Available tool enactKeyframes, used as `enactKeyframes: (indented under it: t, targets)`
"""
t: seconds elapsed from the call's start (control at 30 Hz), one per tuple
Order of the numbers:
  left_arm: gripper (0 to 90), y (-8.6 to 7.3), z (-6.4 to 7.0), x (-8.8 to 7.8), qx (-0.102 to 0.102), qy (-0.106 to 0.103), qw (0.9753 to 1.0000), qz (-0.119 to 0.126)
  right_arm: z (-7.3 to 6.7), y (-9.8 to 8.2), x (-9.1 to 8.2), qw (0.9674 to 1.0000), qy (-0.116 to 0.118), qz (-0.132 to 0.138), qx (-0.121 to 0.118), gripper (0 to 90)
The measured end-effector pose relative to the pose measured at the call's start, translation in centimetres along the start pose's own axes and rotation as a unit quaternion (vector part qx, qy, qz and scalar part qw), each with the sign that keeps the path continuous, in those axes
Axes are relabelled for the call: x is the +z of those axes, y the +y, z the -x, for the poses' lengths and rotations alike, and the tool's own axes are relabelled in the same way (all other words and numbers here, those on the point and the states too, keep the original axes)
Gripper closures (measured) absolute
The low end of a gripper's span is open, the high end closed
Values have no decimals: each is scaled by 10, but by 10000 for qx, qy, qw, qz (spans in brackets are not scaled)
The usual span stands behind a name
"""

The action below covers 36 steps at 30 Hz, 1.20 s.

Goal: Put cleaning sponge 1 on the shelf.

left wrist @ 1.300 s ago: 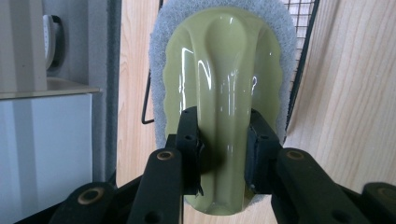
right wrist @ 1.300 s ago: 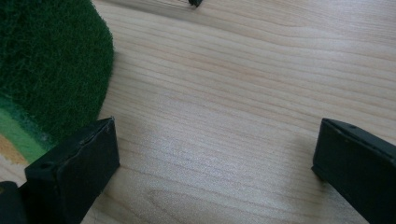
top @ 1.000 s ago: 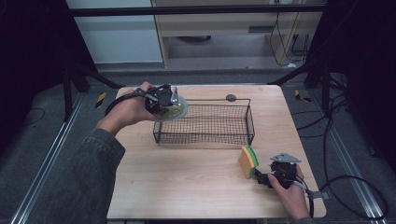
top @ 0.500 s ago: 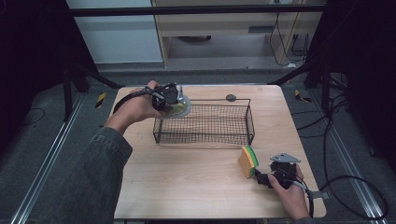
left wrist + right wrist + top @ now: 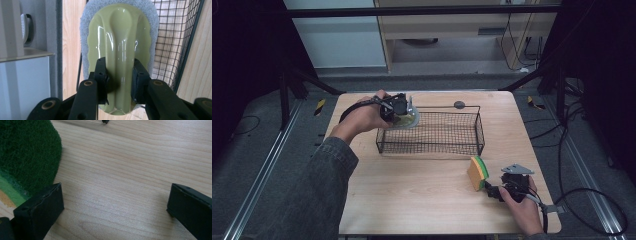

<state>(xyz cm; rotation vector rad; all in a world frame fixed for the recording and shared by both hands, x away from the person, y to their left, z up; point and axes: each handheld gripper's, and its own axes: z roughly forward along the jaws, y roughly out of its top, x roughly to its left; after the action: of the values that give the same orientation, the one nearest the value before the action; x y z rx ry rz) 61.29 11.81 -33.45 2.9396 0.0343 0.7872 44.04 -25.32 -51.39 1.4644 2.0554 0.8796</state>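
My left gripper (image 5: 399,107) (image 5: 119,67) is shut on the raised ridge of a pale green scrubber (image 5: 408,118) (image 5: 120,37) with a grey-white pad around it. It holds the scrubber over the far left corner of a black wire basket (image 5: 437,135) (image 5: 175,37). At the table's near right, my right gripper (image 5: 493,192) (image 5: 115,202) lies low and open, with bare wood between its jaws. A sponge (image 5: 477,172) (image 5: 25,152) with orange, light green and dark green layers stands on edge just left of it, beside the left jaw.
A small dark round object (image 5: 459,104) lies on the wooden table (image 5: 412,200) behind the basket. Black frame legs and cables run along the floor on both sides. A pale cabinet (image 5: 337,35) stands beyond the far edge.
My left hand has carried the scrubber a little to the right and lower, over the basket's left end. The right gripper and the sponge have stayed put.
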Motion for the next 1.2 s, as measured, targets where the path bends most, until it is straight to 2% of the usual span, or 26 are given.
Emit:
enactKeyframes:
  t: [0.13, 0.27, 0.57, 0.6, 0.83, 1.0, 1.03, 1.2]
  targets:
    - [706, -2, 2, 6, 24, -107, 9999, -29, 0, 0, 0, 10000, 0, -1, 1, 8]
    - [707, -5, 2, 9, 60, -116, 9999, -86, 0, 0, 0, 10000, -1, 0, -1, 8]
    - [706, -1, 3, 16, 10, -144, 9999, 46, 0, 0, 0, 10000, -5, -1, 2, 8]
    - [706, 0, 4, 17, 19, -180, 9998, -21, 0, 0, 0, 10000, -8, 1, 1, 8]
    - [706, 2, 6, 23, 112, -228, 9997, -60, 0, 0, 0, 10000, -8, 1, 1, 8]
    - [706, 1, 5, 27, 45, -250, 9997, -11, 0, 0, 0, 10000, -7, 0, 2, 8]
    - [706, 1, 4, 27, 91, -251, 9996, -74, 0, 0, 0, 10000, -8, 0, 4, 8]
    - [706, -2, 5, 30, 64, -272, 9996, -57, 0, 0, 0, 10000, -7, -1, 6, 8]
